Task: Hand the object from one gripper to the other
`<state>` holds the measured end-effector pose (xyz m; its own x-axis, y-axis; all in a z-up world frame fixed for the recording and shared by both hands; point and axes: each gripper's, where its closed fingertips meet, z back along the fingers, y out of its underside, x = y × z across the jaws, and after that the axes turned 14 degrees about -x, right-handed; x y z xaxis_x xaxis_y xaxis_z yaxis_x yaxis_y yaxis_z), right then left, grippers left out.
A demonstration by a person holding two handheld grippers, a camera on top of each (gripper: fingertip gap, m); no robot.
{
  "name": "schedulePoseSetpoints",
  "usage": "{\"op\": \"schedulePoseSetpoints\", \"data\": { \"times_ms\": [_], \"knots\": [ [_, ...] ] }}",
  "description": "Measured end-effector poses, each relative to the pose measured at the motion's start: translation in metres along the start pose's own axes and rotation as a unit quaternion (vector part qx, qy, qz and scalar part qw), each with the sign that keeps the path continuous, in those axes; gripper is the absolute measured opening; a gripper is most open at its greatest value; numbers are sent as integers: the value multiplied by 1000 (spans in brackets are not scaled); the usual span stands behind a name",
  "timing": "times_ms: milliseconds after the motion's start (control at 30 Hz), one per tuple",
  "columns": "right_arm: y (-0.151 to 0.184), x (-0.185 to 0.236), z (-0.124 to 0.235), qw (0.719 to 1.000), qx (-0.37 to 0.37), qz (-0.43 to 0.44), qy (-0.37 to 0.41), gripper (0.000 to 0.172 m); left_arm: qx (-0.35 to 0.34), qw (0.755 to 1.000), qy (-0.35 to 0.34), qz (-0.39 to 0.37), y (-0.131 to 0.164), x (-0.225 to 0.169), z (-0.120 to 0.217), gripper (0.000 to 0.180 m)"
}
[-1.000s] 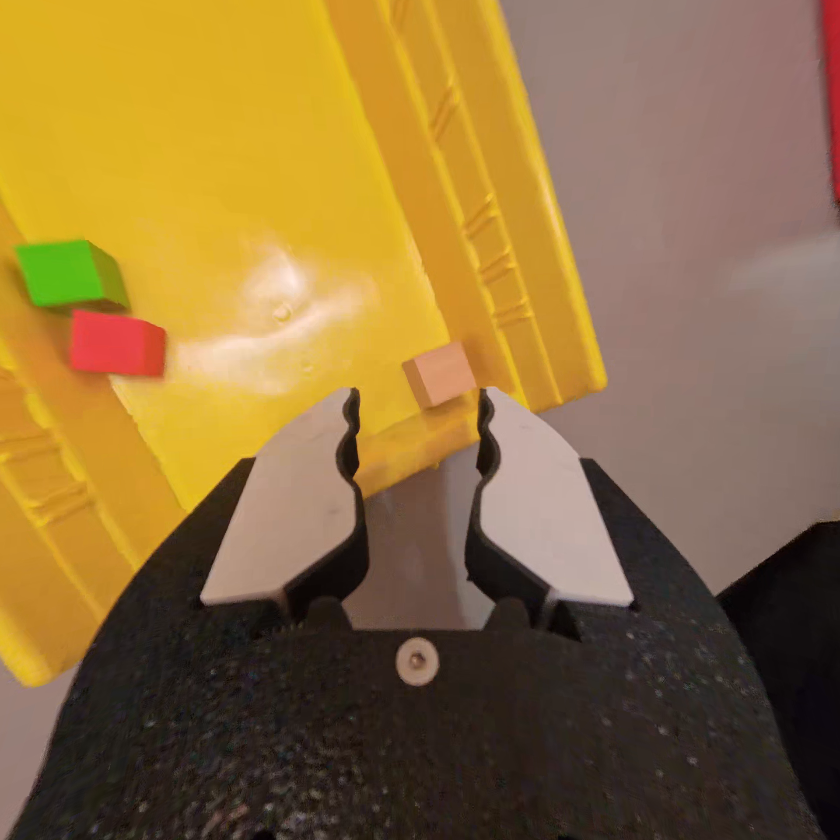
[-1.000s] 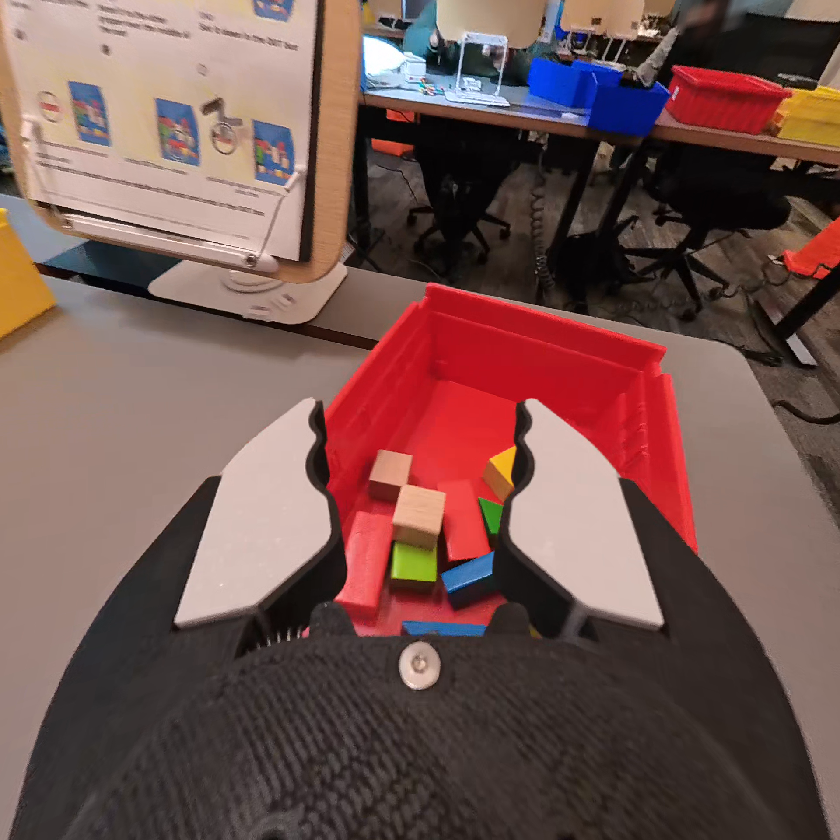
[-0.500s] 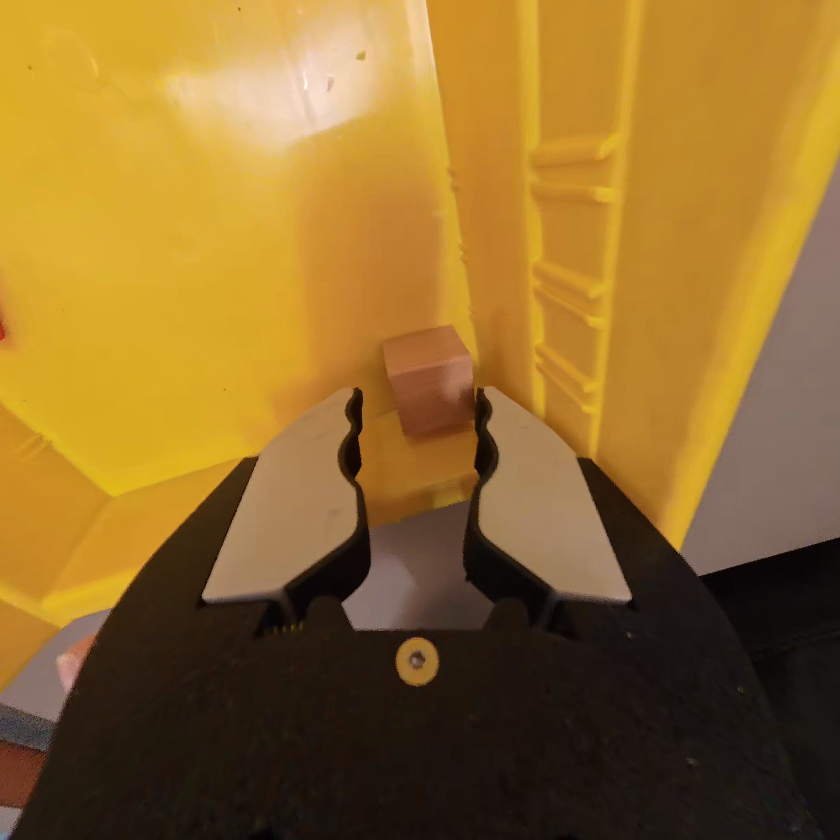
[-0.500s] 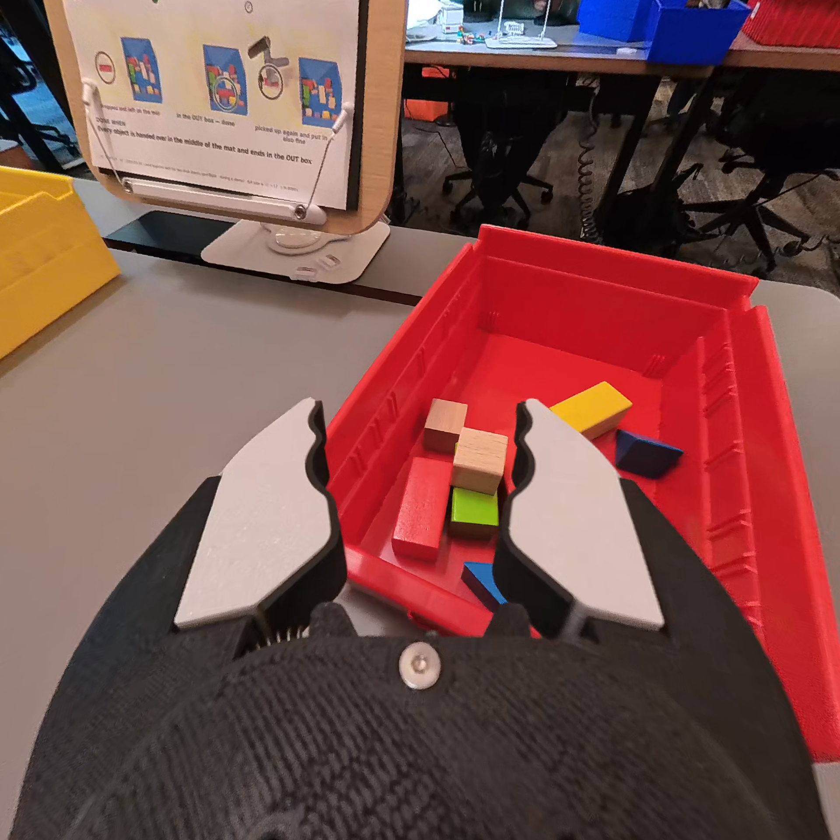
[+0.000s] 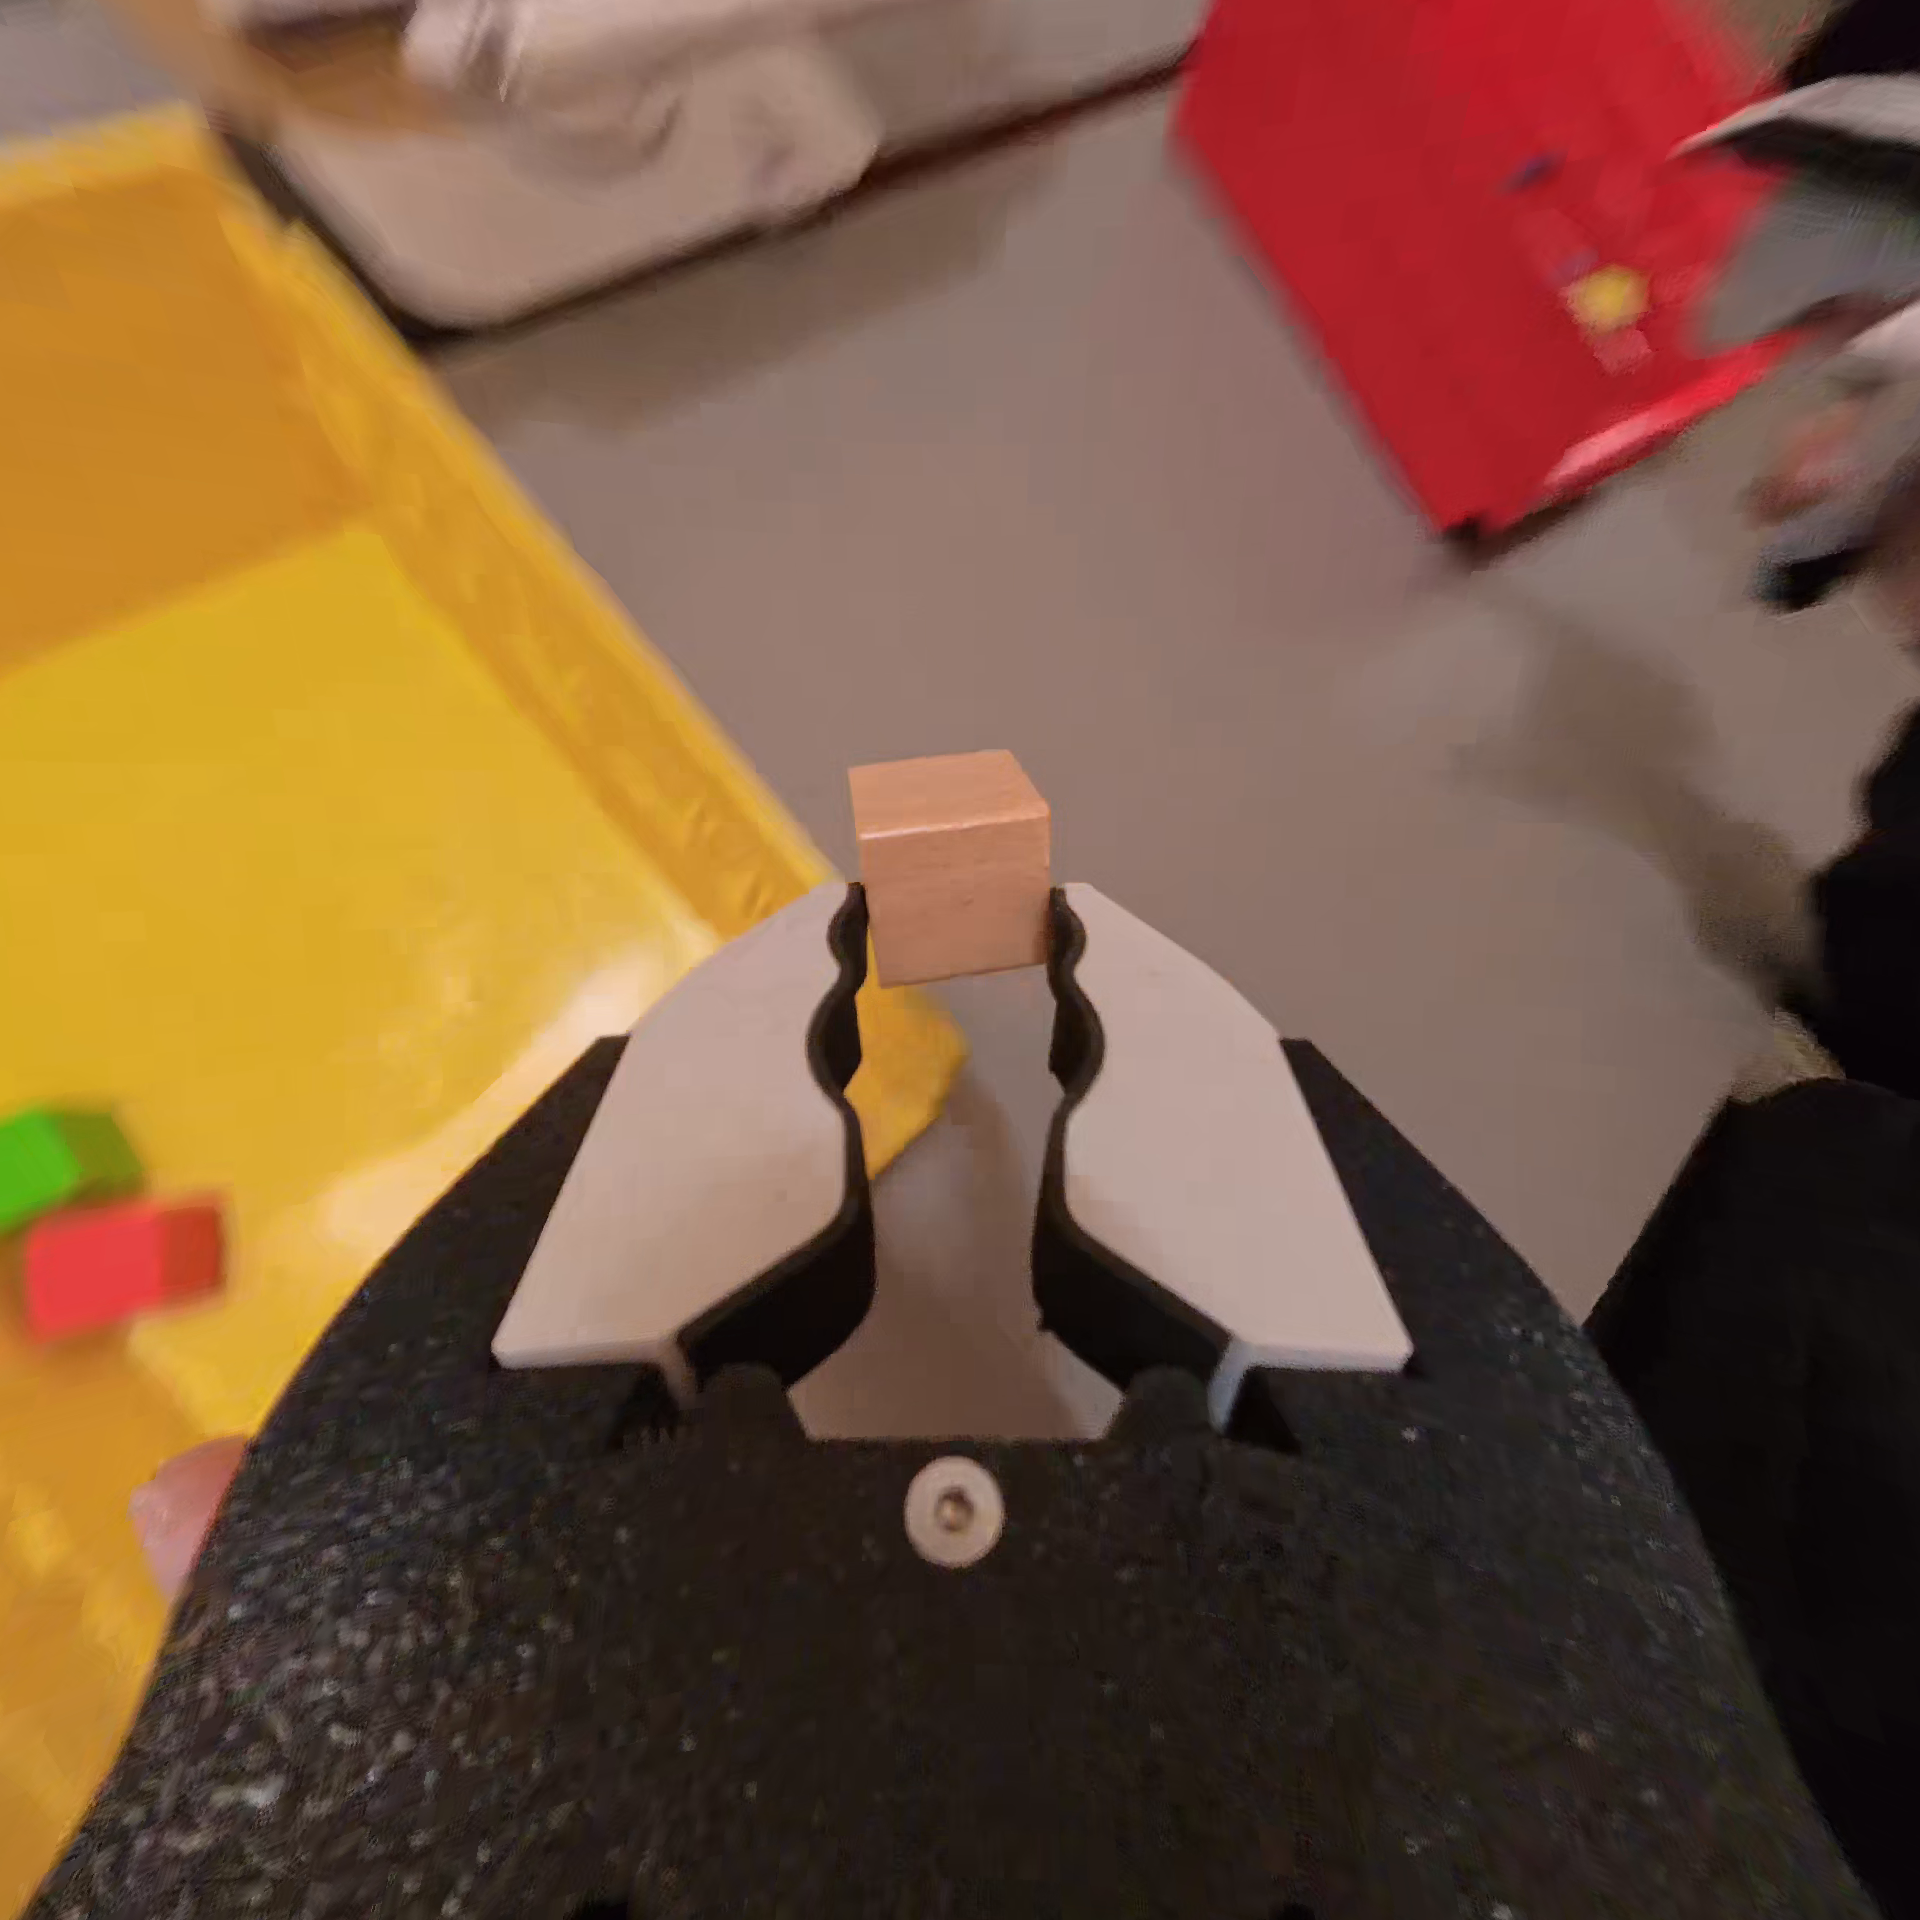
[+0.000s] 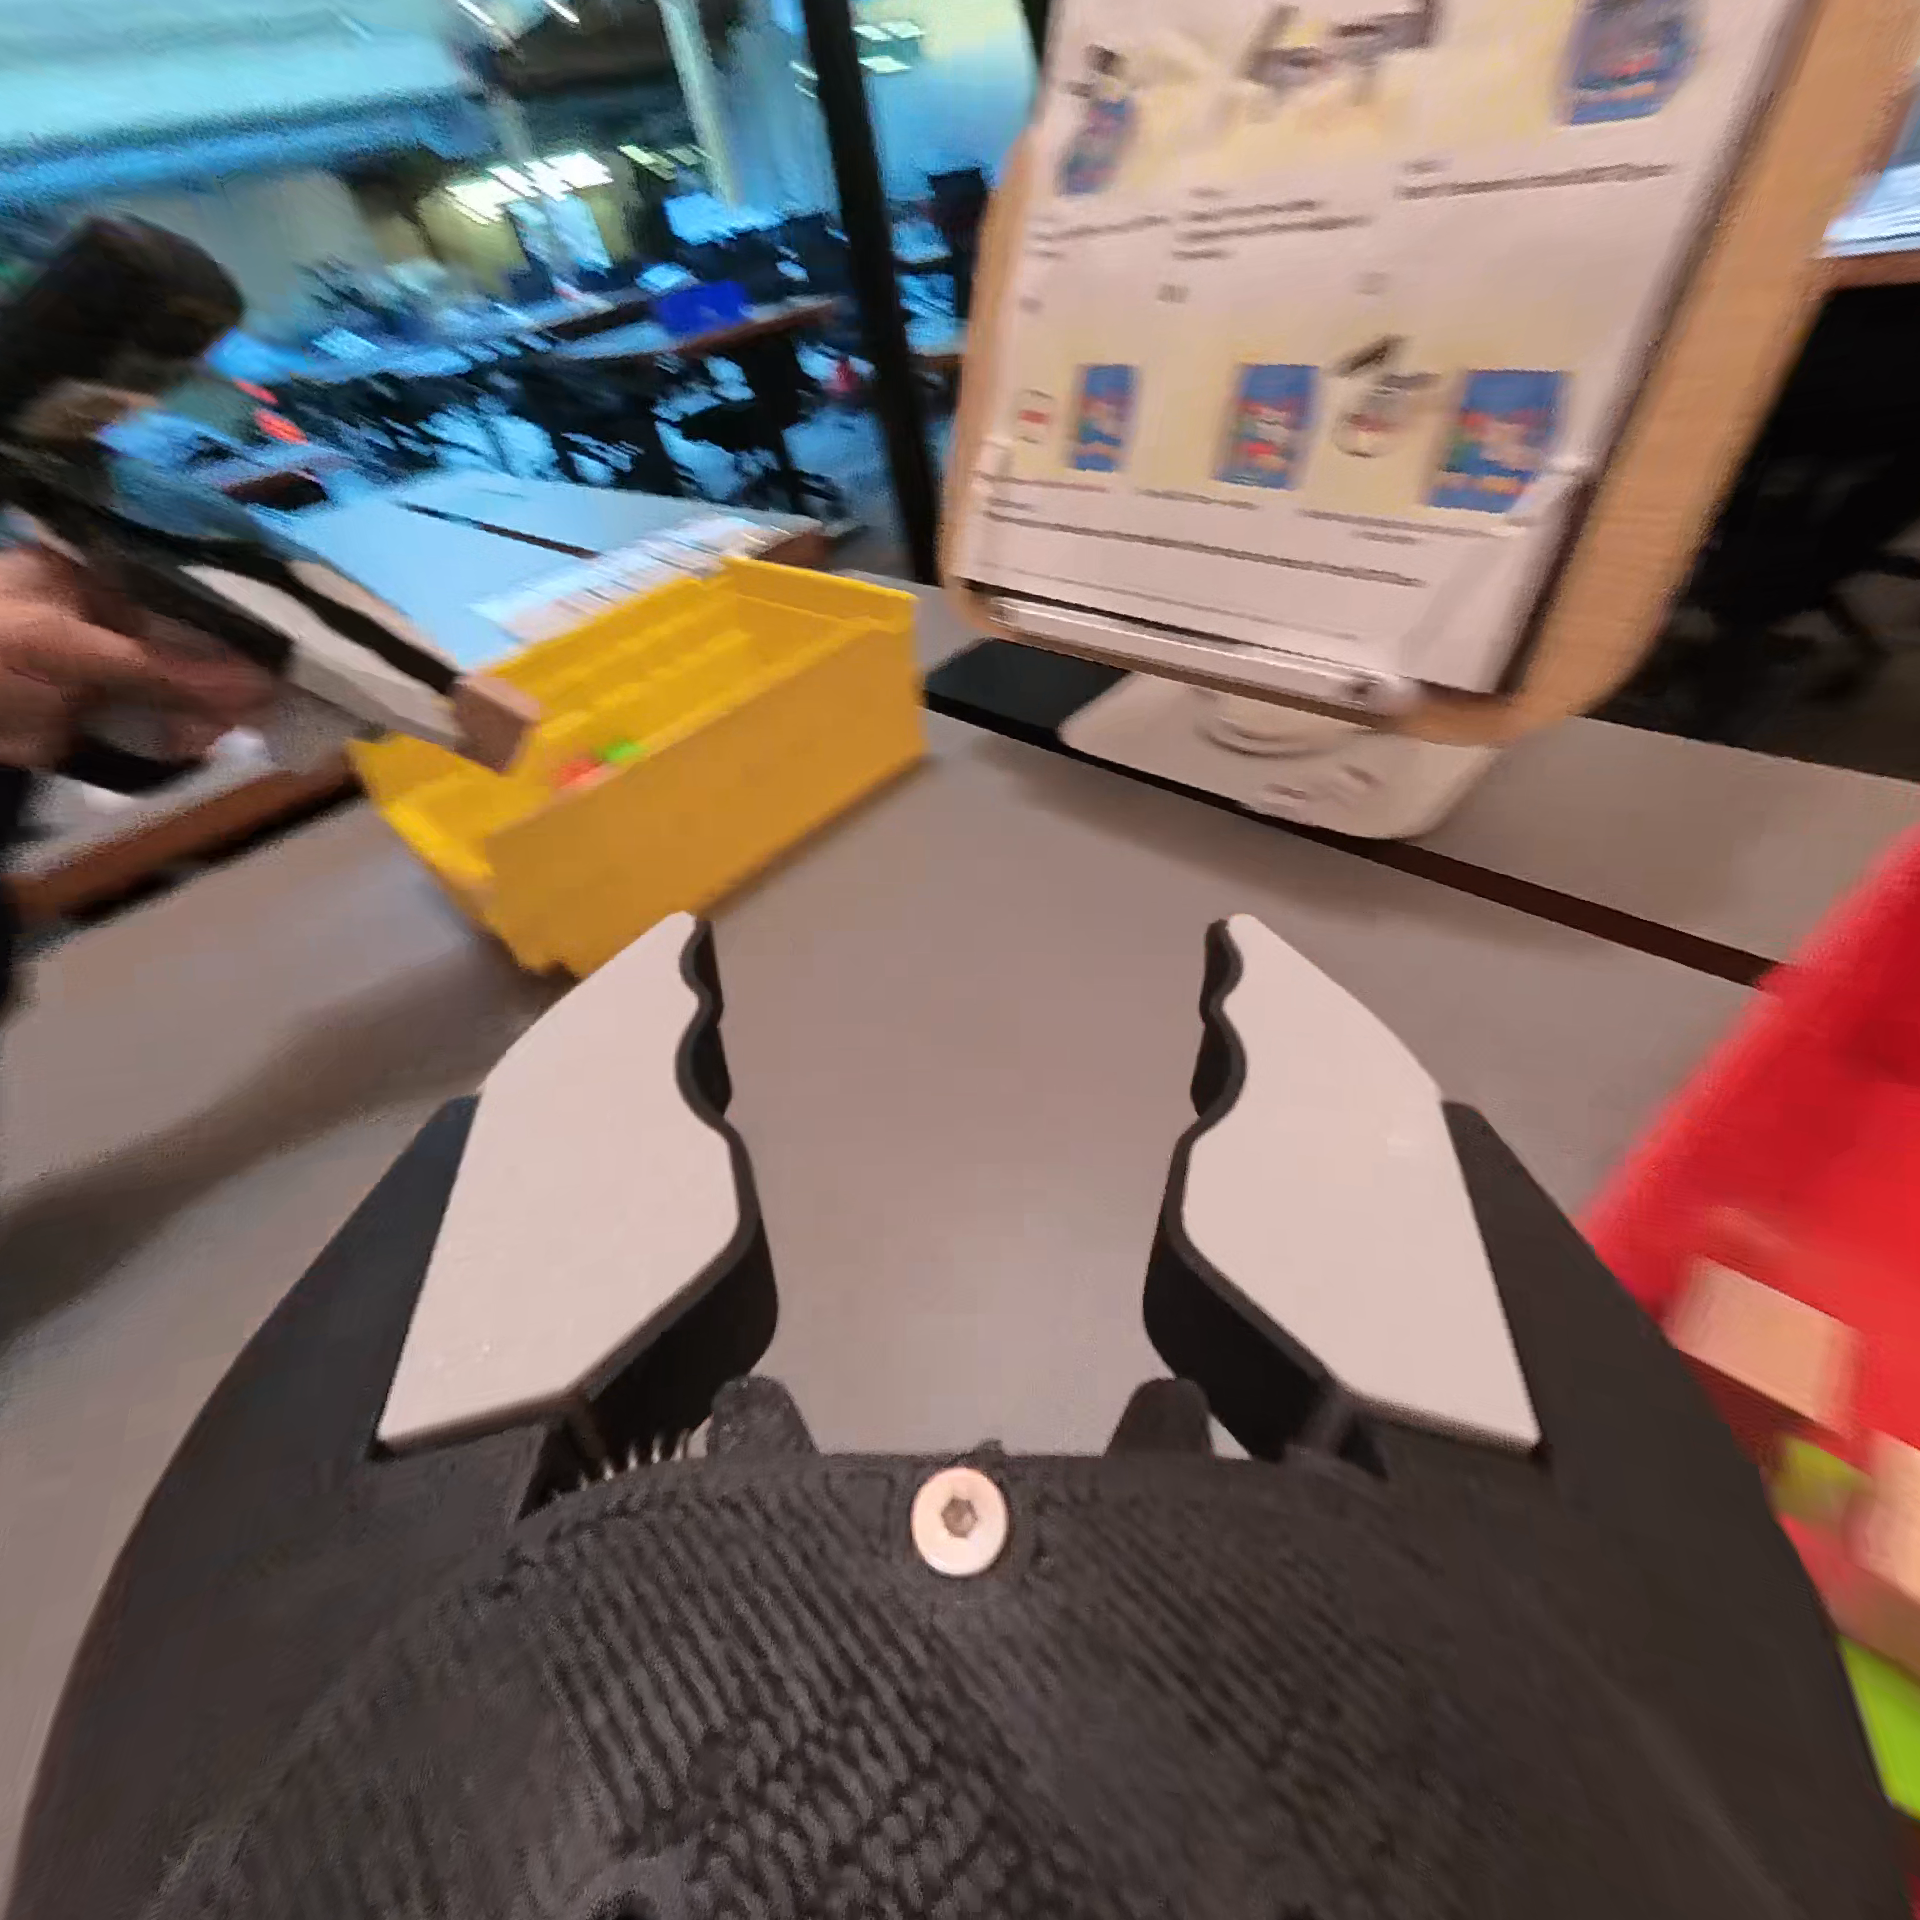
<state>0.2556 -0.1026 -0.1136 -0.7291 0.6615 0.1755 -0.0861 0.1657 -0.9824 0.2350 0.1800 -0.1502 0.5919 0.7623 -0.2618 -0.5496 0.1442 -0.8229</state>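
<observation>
Your left gripper (image 5: pixel 958 940) pinches the small plain wooden cube (image 5: pixel 951 868) at its fingertips, above the grey desk (image 5: pixel 1091 540) beside the yellow plastic bin (image 5: pixel 312 644). Carry it level toward your right gripper (image 6: pixel 961 971), whose fingers gape empty; close them on the free faces.

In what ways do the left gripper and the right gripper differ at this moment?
Grasp: the left gripper pinches a plain wooden cube at its fingertips, while the right gripper holds nothing. Jaws: the left's stand narrow, set by the cube; the right's are spread wide. Place: the left is beside the yellow bin, the right over bare grey table. Both share grey fingers with black wavy pads.
</observation>
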Motion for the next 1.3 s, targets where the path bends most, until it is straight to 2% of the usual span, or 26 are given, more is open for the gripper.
{"op": "schedulePoseSetpoints", "data": {
  "times_ms": [67,133,167,267,367,467,667,700,833,967,1033,1100,1200,1300],
  "knots": [
    [-2,33,-21,997,-19,-31,-62,88,-79,994,72,-40,-22,-32,0,32],
    [-3,65,-40,991,-32,-49,-124,87,-142,974,155,-79,-36,-66,-1,32],
    [-7,85,-46,982,-45,-61,-171,81,-167,962,197,-90,-40,-83,-1,32],
    [-16,132,-54,952,-72,-103,-278,72,-209,927,298,-95,-41,-123,-1,32],
    [-10,155,-56,940,-62,-101,-320,71,-214,902,366,-82,-36,-149,-5,32],
    [-4,164,-55,942,-53,-72,-325,67,-205,893,391,-89,-28,-163,-11,32],
    [-1,174,-47,933,-47,-66,-351,44,-199,888,405,-87,-25,-173,-18,31],
    [-2,171,-47,936,-47,-70,-342,35,-203,890,399,-85,-26,-173,-19,31],
    [0,158,-48,949,-40,-41,-309,35,-205,910,352,-80,-27,-166,-30,33],
    [-7,110,-46,976,-44,-15,-212,35,-215,917,330,-66,-29,-159,-29,33],
    [-11,60,-37,991,-37,6,-125,35,-221,919,321,-55,-28,-153,-26,32],
    [-16,-9,-17,999,-16,33,-3,35,-214,926,309,-47,-22,-147,-25,32],
    [-21,-112,26,984,28,62,166,35,-201,935,290,-42,-11,-138,-26,32],
    [-11,-185,54,961,81,74,254,35,-201,937,284,-27,-6,-134,-27,31]
  ]
}}
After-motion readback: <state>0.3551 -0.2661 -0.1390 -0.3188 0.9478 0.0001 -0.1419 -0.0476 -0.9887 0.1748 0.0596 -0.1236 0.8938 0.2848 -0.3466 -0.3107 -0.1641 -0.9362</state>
